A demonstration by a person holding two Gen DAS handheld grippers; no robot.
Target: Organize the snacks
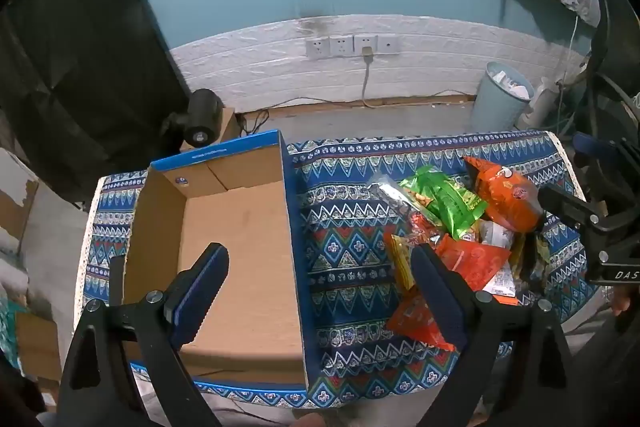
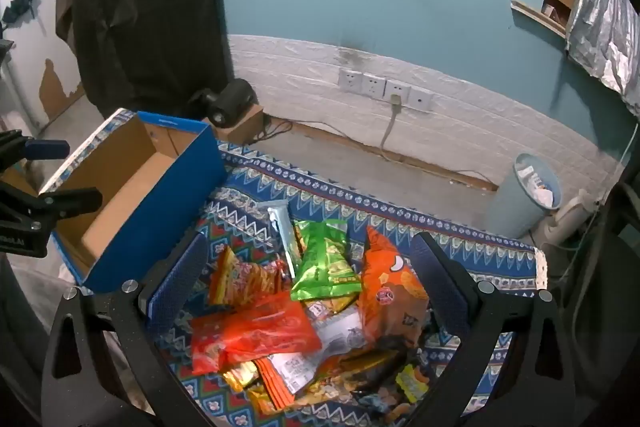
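An empty cardboard box [image 1: 236, 247] with blue outer walls stands on the left of a patterned cloth table; it also shows in the right wrist view [image 2: 132, 183]. A pile of snack packs lies to its right: a green bag [image 1: 452, 199] [image 2: 326, 263], a large orange bag [image 1: 508, 195] [image 2: 390, 291], a red pack [image 2: 256, 331] [image 1: 472, 259] and a silver pack [image 2: 284, 231]. My left gripper [image 1: 324, 287] is open, straddling the box's right wall. My right gripper [image 2: 310, 279] is open, hovering above the pile.
The blue patterned cloth [image 1: 344, 227] covers the small table. Beyond its far edge are a floor, a light blue bin [image 1: 500, 99], a wall with sockets [image 1: 352, 45] and a black camera [image 1: 200, 123] on a box. A dark curtain hangs left.
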